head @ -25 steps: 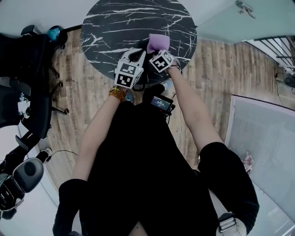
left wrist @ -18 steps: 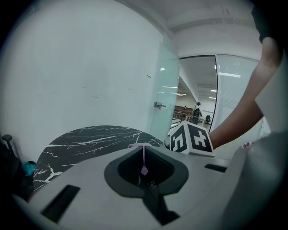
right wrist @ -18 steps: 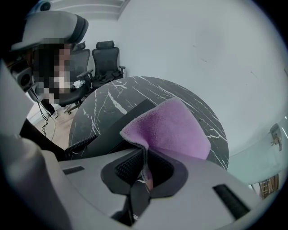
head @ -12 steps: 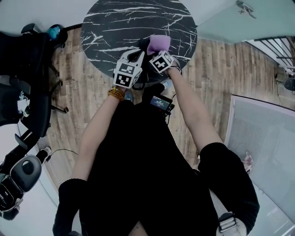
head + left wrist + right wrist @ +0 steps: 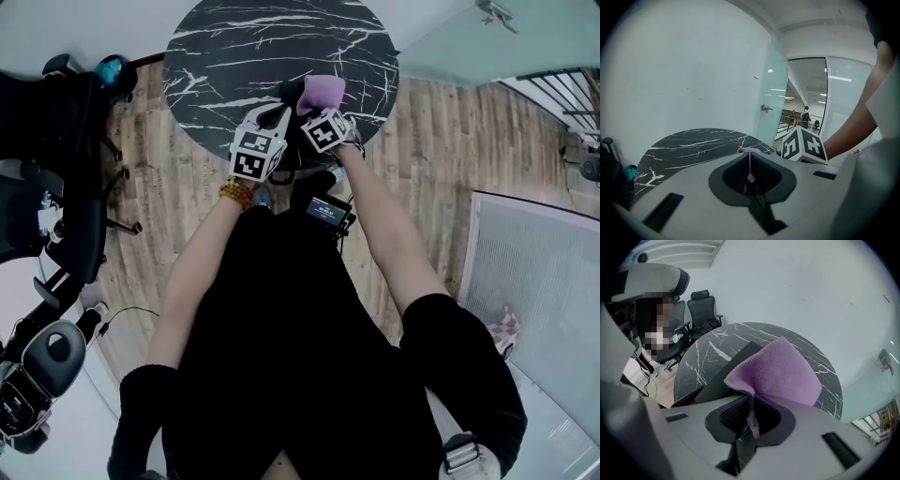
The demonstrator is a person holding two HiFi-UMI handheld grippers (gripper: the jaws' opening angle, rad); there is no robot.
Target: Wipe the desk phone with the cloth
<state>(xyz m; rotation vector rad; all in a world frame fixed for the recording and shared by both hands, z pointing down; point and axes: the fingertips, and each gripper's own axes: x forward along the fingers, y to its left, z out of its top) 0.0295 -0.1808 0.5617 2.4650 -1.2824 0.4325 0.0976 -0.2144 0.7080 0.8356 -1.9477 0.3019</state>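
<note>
A round black marble table [image 5: 244, 47] carries a black desk phone [image 5: 289, 94] at its near edge. My right gripper [image 5: 324, 106] is shut on a purple cloth [image 5: 323, 92] that drapes over the phone. In the right gripper view the cloth [image 5: 776, 373] bulges out past the jaws of the gripper [image 5: 751, 401], above the phone's dark body [image 5: 733, 369]. My left gripper [image 5: 278, 112] is just left of the phone. In the left gripper view its jaws [image 5: 749, 161] are shut, with only a thin purple strip between them.
Black office chairs [image 5: 56, 187] stand on the wood floor left of the table. A small device [image 5: 326, 211] hangs at the person's waist. A glass partition [image 5: 771, 93] rises behind the table. A white panel [image 5: 534, 281] lies at the right.
Both grippers and the cloth have shifted only slightly at the table's near edge. The right gripper still holds the cloth.
</note>
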